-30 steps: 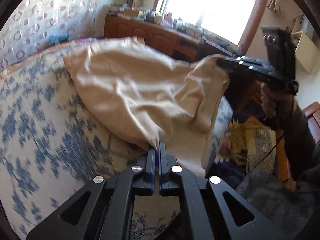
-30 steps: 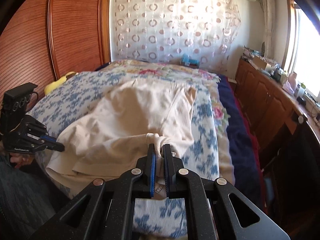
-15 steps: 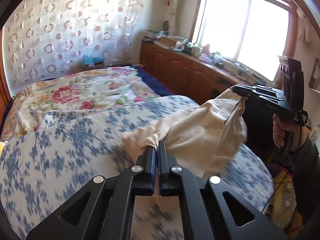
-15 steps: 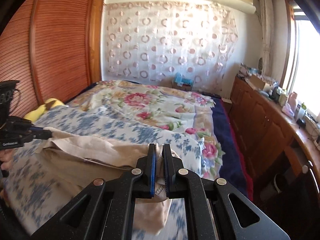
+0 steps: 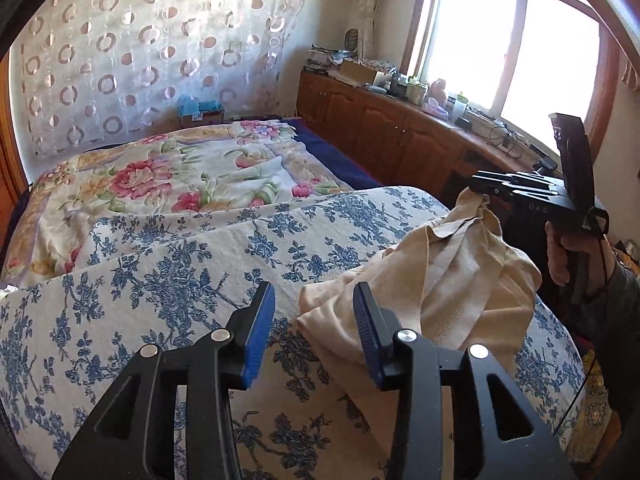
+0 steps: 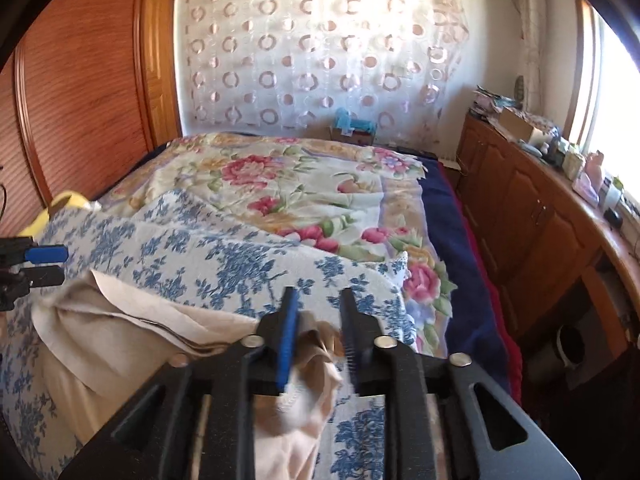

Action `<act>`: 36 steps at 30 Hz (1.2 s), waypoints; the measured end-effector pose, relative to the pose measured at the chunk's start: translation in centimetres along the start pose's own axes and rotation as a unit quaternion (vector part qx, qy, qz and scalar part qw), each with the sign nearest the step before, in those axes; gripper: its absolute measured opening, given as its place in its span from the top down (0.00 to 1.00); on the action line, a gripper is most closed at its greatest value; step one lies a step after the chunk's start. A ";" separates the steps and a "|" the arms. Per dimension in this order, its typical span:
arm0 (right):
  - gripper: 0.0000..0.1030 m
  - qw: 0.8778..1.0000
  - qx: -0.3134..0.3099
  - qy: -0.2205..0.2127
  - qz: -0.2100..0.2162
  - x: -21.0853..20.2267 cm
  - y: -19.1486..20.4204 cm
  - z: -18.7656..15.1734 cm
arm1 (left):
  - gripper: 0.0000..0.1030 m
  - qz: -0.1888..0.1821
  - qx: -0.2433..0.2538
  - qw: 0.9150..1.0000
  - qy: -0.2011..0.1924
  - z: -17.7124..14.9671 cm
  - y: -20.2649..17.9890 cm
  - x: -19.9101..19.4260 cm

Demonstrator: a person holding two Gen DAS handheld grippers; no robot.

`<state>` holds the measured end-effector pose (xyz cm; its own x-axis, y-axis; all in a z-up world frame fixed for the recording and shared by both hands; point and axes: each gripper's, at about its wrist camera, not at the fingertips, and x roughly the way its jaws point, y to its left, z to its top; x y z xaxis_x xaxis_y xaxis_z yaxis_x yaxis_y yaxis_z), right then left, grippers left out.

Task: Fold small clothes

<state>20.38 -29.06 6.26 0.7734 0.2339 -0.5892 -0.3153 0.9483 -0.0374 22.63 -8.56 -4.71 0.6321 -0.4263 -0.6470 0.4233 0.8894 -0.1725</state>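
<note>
Cream garment [image 5: 436, 280] lies bunched near the right edge of the blue-flowered bedspread [image 5: 160, 280], the left gripper [image 5: 314, 312] spread empty beside it and the right gripper [image 6: 316, 320] parted around a dropping fold, so regrasping an edge likely comes next.

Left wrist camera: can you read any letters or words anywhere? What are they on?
"DAS": on the side of the black right gripper. It is faint, and the first letter is not certain.
Boxes and bottles on the wooden cabinet: any labels are too small to read.
Right wrist view: nothing readable.
</note>
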 end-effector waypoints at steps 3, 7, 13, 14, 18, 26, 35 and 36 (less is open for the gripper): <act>0.56 1.000 0.017 -0.004 0.018 -1.7 -0.7 -0.5 | 0.59 -0.008 0.004 1.000 0.011 -0.8 0.5 -0.4; 0.53 0.999 -0.007 0.012 0.030 -2.8 -0.5 -2.4 | 0.22 -0.036 0.016 0.998 0.043 -2.5 0.2 -0.1; 0.53 0.996 -0.038 0.055 0.059 -3.8 0.8 -4.5 | 0.21 -0.038 0.046 0.996 0.061 -3.3 -1.5 0.7; 0.53 0.995 -0.041 0.057 0.064 -4.0 1.0 -4.7 | 0.21 -0.038 0.055 0.996 0.065 -3.4 -1.9 0.8; 0.46 0.994 -0.054 0.064 0.075 -4.3 1.2 -5.0 | 0.21 -0.036 0.076 0.994 0.075 -3.3 -2.5 1.4; 0.46 0.994 -0.051 0.065 0.069 -0.9 -0.1 -2.8 | 0.21 0.018 0.072 0.996 0.049 0.0 -2.3 3.6; 0.81 0.998 -0.027 0.047 -0.015 4.3 -2.0 0.0 | 0.21 0.140 0.014 0.990 0.004 3.0 2.4 4.9; 0.87 0.998 -0.018 0.049 -0.026 4.6 -2.5 0.1 | 0.21 0.148 0.011 0.989 0.002 2.9 2.7 4.8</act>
<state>24.83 -30.33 3.71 0.7318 0.1614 -0.6621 -0.2981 0.9495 -0.0980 28.70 -8.68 -6.16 0.7273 -0.1476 -0.6703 0.2349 0.9712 0.0410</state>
